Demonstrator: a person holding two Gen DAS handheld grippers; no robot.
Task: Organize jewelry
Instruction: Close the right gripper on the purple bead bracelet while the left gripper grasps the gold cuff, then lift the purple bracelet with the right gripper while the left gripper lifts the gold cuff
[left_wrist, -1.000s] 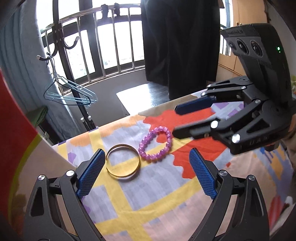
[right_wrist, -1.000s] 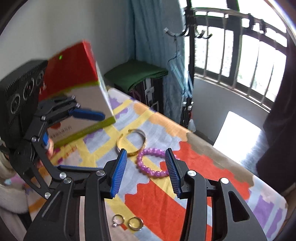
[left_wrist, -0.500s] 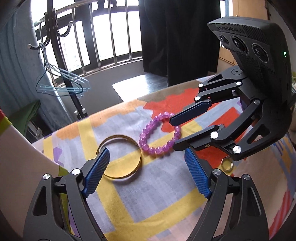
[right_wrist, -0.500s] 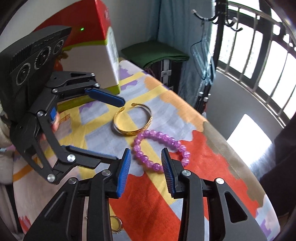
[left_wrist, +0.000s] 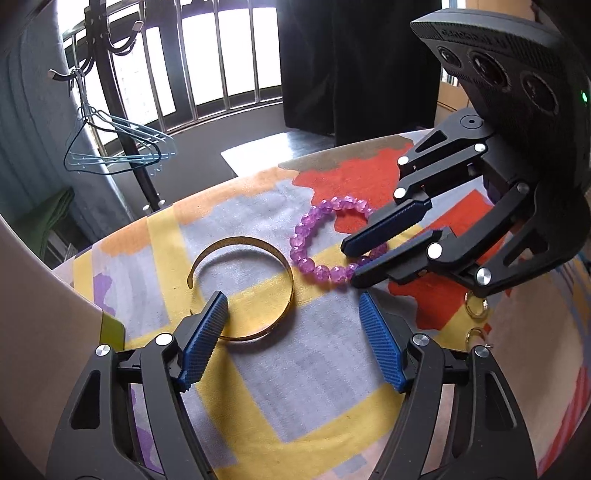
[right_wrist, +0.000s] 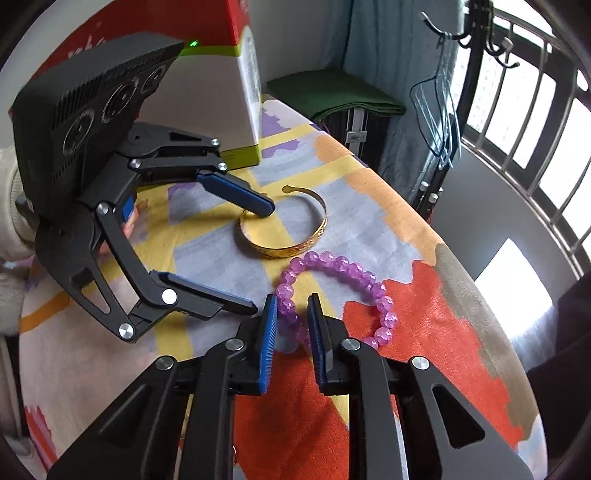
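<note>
A purple bead bracelet (left_wrist: 317, 236) (right_wrist: 332, 269) and a gold open bangle (left_wrist: 255, 280) (right_wrist: 291, 240) lie side by side on the colourful tablecloth. My right gripper (right_wrist: 291, 317) (left_wrist: 351, 258) has its blue pads nearly closed around the near edge of the bead bracelet, beads between them. My left gripper (left_wrist: 291, 321) (right_wrist: 258, 254) is open wide, low over the table; its left fingertip sits inside the gold bangle, its right fingertip near the beads. Two small gold rings (left_wrist: 476, 306) lie on the cloth to the right.
A red, white and green box (right_wrist: 236, 92) stands at the table's far left. The table edge (left_wrist: 229, 184) drops off beyond the jewelry. A coat stand with blue hangers (left_wrist: 122, 151), balcony railing and a dark curtain stand behind.
Both grippers moved down and forward to the jewelry. The right jaws narrowed around the bead bracelet. The left fingertip came down inside the gold bangle.
</note>
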